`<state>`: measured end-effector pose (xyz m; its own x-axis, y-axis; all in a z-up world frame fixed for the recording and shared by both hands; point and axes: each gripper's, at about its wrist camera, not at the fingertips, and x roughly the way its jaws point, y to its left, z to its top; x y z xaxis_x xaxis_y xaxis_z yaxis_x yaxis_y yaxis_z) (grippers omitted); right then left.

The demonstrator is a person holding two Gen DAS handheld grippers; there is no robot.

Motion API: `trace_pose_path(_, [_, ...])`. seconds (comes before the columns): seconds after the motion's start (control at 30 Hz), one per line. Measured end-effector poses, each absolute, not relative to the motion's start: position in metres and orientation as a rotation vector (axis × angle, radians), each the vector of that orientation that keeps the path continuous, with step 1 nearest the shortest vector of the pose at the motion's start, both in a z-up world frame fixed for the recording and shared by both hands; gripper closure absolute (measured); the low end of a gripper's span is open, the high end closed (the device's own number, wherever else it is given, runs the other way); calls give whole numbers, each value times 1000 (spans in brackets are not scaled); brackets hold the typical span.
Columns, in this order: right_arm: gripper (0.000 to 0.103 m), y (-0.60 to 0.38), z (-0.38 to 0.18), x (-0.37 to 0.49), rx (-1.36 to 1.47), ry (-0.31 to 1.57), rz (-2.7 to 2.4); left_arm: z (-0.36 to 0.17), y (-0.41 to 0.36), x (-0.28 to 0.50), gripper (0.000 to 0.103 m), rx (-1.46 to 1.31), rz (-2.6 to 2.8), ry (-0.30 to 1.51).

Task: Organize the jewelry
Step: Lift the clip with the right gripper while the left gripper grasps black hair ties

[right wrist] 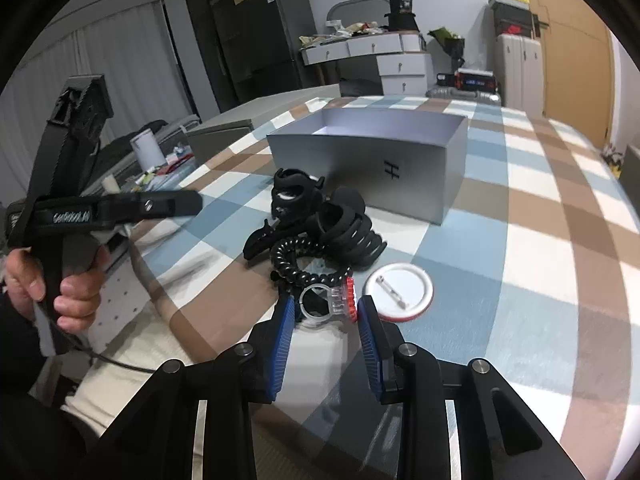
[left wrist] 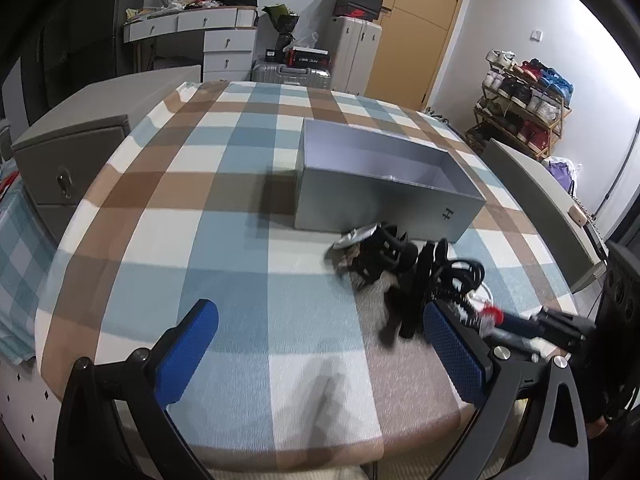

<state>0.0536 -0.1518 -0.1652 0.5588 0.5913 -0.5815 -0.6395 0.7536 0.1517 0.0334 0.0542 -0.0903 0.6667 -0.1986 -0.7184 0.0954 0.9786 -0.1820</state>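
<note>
While both tools gape | right tool (right wrist: 322,316) straddles clear clip (right wrist: 330,305), unclamped | left tool (left wrist: 320,354) empty | grey box (right wrist: 372,160) far on bench (right wrist: 520,280)

grey box (right wrist: 368,168): open-topped, upright, nothing visible inside | two black claw clips (right wrist: 320,216): heaped just before the box | black spiral hair tie (right wrist: 304,260): coiled, touching clips | clear ring with red trim (right wrist: 330,300): nearest | white round badge (right wrist: 400,292): pin side up, beside ring
</note>
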Motion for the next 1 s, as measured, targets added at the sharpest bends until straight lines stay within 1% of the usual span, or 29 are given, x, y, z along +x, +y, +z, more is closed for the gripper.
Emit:
trace_pose_path(0.23, [71, -161, -171, 53, -30, 680, 787, -85, 50, 48, 3, -108, -179, 813])
trace_pose_path(0.4, [70, -171, -169, 50, 22, 659, 816, -84, 49, 54, 3, -96, -175, 811])
trace_pose_path(0.57, [70, -167, -171, 52, 9, 671, 785, -83, 47, 56, 3, -94, -173, 814])
trace_pose_path(0.63, [73, -164, -172, 53, 1, 668, 777, -85, 47, 56, 3, -95, -173, 818])
trace_pose_path(0.67, [83, -162, -172, 54, -4, 668, 773, -85, 46, 55, 3, -94, -172, 820])
trace_pose_path(0.7, [88, -160, -172, 55, -5, 672, 778, -86, 46, 55, 3, -93, -173, 823])
trace_pose_path(0.83, [89, -160, -172, 55, -11, 678, 770, -85, 46, 55, 3, -83, -168, 823])
trace_pose_path(1.0, [89, -176, -165, 56, 87, 651, 757, -80, 49, 57, 3, -98, -168, 812])
